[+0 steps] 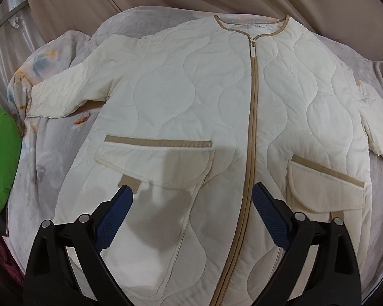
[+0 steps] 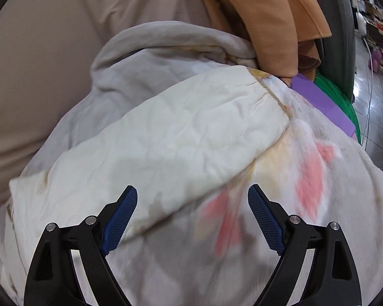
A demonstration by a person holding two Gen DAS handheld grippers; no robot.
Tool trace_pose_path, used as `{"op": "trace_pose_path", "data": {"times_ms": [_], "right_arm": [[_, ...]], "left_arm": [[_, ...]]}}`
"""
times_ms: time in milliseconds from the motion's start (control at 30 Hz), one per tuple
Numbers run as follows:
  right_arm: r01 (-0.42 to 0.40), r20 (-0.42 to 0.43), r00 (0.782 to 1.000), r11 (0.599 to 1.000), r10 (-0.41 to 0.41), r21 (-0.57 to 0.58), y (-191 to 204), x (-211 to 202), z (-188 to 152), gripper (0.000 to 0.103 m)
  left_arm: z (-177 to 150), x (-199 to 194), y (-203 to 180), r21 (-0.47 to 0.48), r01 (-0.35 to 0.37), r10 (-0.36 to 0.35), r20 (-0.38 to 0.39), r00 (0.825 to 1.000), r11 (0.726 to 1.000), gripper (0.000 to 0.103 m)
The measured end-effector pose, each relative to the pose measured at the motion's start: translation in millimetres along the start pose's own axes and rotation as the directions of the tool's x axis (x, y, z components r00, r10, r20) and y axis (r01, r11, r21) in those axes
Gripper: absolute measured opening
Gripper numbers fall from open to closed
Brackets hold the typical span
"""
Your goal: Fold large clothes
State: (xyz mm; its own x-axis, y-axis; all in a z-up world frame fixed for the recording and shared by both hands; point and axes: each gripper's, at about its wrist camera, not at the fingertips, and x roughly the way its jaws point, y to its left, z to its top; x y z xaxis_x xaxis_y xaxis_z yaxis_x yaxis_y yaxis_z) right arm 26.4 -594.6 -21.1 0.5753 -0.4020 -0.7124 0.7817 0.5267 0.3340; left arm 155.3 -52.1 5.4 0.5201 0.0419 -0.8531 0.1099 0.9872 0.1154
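cream quilted jacket (image 1: 217,117) lies flat and face up on a flowered blanket (image 1: 51,153), zipped, collar at the far side, hem toward the camera, so its long axis runs straight away from the left gripper (image 1: 191,199) along the tan zipper (image 1: 251,132). left gripper hovers over the lower front near the hem, fingers wide apart, nothing between them, left pocket (image 1: 155,163) just ahead and the zipper just inside its right finger. both sleeves stick out sideways, left sleeve (image 1: 69,91) angled out and down toward a green cushion (image 1: 0,160). right gripper (image 2: 192,199) is also spread wide and empty, looking at the other sleeve (image 2: 166,137), which runs diagonally from low left to the cuff at upper right, lying on the blanket; cannot tell if the tips touch the cloth. orange cloth (image 2: 268,25) and a purple sheet (image 2: 319,102) sit beyond the cuff. judgement: folding not started, right gripper is the nearer one to a sleeve, so the likely first move is pinching that sleeve and bringing it across toward the zipper line; left one would need to swing out sideways for its sleeve.
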Motion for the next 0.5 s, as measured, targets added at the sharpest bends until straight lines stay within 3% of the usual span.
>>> {"op": "trace_pose_path", "data": {"times_ms": [233,267,333,367,433,500], "right_arm": [[0.034,-0.007,0.999,0.999,-0.034,0.038,6.9,34.6,22.4,0.085],[0.046,-0.003,0.999,0.998,-0.046,0.034,10.6,36.9,23.7,0.077],[0.054,-0.003,0.999,0.998,-0.054,0.043,21.7,39.8,27.2,0.046],[0.037,-0.007,0.999,0.998,-0.037,0.057,27.8,39.3,29.5,0.018],[-0.038,0.014,0.999,0.997,0.037,0.068,54.6,27.5,35.1,0.014],[-0.120,0.066,0.990,0.992,0.122,-0.034,108.7,1.3,37.4,0.012]], "left_arm": [[3.0,11.5,3.0,0.013,0.003,-0.002,-0.011,1.000,1.000,0.092],[2.9,12.8,5.5,0.012,0.006,-0.006,-0.010,1.000,1.000,0.092],[2.7,13.8,10.2,0.017,0.012,-0.012,0.001,1.000,1.000,0.092],[2.8,13.4,12.6,0.022,0.011,-0.011,0.008,1.000,1.000,0.092],[4.1,12.1,18.2,0.031,0.011,-0.012,0.022,1.000,0.999,0.090],[6.8,11.5,25.1,0.030,0.012,-0.013,0.027,1.000,0.999,0.090]]}}
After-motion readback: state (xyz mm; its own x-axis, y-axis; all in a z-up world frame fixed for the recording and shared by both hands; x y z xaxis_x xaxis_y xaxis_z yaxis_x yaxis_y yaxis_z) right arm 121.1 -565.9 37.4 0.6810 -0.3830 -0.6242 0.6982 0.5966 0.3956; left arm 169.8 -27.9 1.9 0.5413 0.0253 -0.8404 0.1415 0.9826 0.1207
